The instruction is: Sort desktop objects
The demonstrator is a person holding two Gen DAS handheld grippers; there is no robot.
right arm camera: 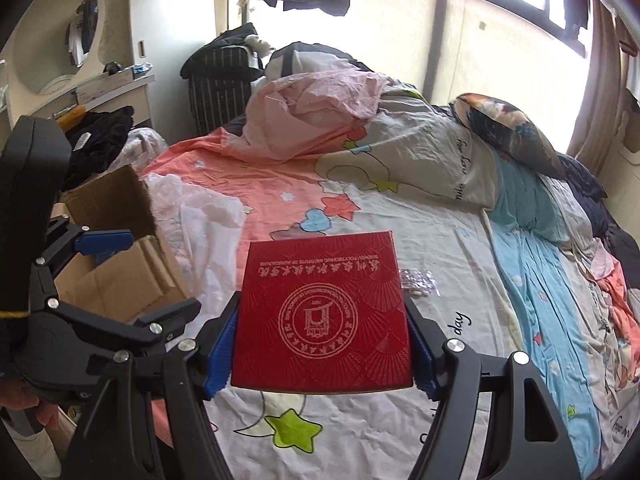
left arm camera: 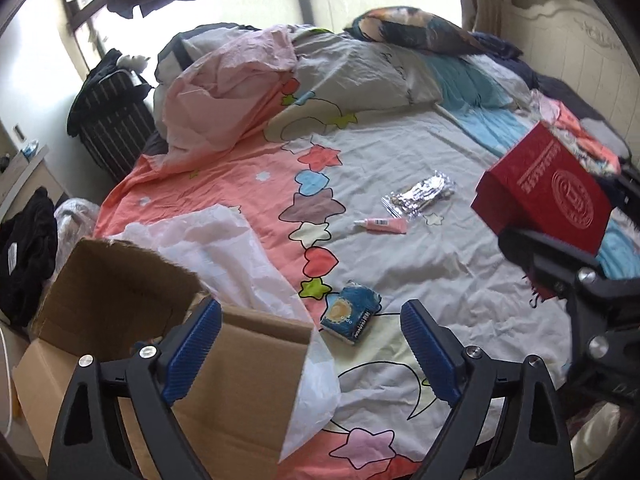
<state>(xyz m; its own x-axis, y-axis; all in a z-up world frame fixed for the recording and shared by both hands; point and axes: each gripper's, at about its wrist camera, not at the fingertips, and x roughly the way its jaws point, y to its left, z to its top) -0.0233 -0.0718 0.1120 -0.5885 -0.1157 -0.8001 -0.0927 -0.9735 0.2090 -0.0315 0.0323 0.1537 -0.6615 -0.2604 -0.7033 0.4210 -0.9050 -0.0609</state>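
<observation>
My right gripper [right arm camera: 322,354] is shut on a red box [right arm camera: 322,312] with a round white emblem, holding it above the bed; the box also shows in the left wrist view [left arm camera: 548,188]. My left gripper [left arm camera: 310,350] is open and empty, low over the bed beside an open cardboard box [left arm camera: 120,280], which also shows in the right wrist view [right arm camera: 116,240]. A blue tissue pack [left arm camera: 352,314] lies just ahead between its fingers. Farther off lie a pink tube [left arm camera: 382,224] and a clear bag of foil packets [left arm camera: 420,194], also in the right wrist view [right arm camera: 418,280].
A patterned bedsheet [left arm camera: 400,272] covers the bed. White plastic [left arm camera: 248,264] drapes beside the cardboard box. A crumpled pink and grey duvet [left arm camera: 240,92] and a dark pillow [left arm camera: 416,28] lie at the far side. A striped suitcase [left arm camera: 112,120] stands past the bed.
</observation>
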